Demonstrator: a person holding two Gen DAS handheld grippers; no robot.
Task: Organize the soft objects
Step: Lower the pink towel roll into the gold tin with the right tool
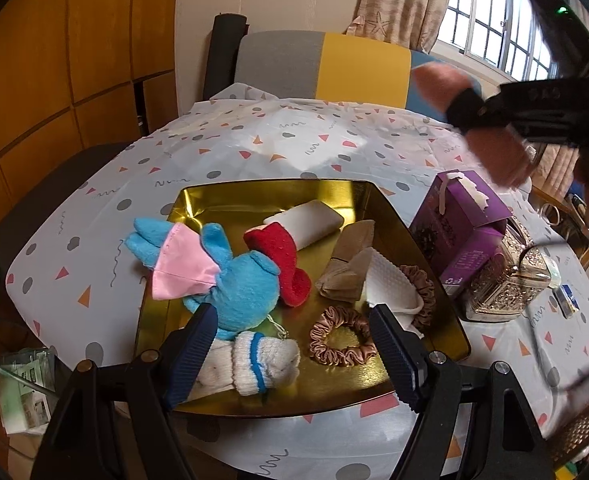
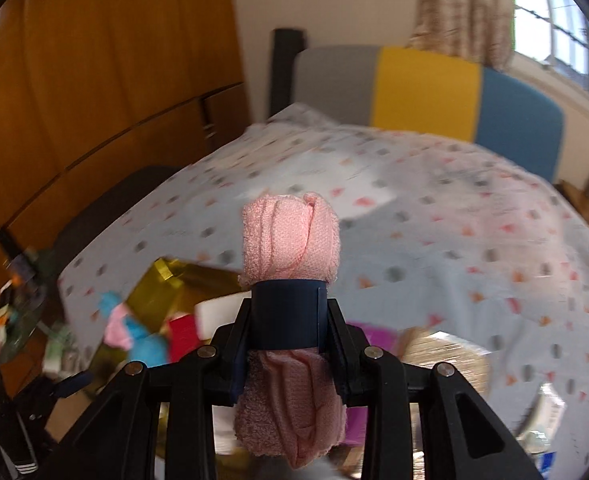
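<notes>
The rolled pink towel (image 2: 290, 240) is clamped across its middle by the right gripper (image 2: 288, 312), jaws narrow and pressing on its sides. Its long axis runs along the line of the fingers: one rounded end points forward and up past the tips, the other hangs back below them toward the camera. It is held in the air above the table with the patterned cloth (image 2: 454, 240), off the right edge of the gold tray (image 2: 162, 280); the background is motion-blurred.

In the left wrist view the left gripper (image 1: 292, 360) hovers over the near edge of the gold tray (image 1: 278, 192), jaws wide with nothing between the pads. In the tray lie a blue plush toy (image 1: 238, 280) with a pink cloth (image 1: 182, 268), its upper part hanging over the left rim, a red sock (image 1: 282, 256), a white roll (image 1: 314, 220) toward the far side, a beige folded cloth (image 1: 346, 264), a white textured pad (image 1: 390, 284), two satin scrunchies (image 1: 342, 336) near the right near corner, and a white knitted sock with blue stripes (image 1: 262, 364) at the near edge. Just off the tray's right edge stand a purple box (image 1: 462, 232) and an ornate metal holder (image 1: 506, 280). The person's hand (image 1: 494, 152) carrying the right gripper shows blurred at the upper right.
</notes>
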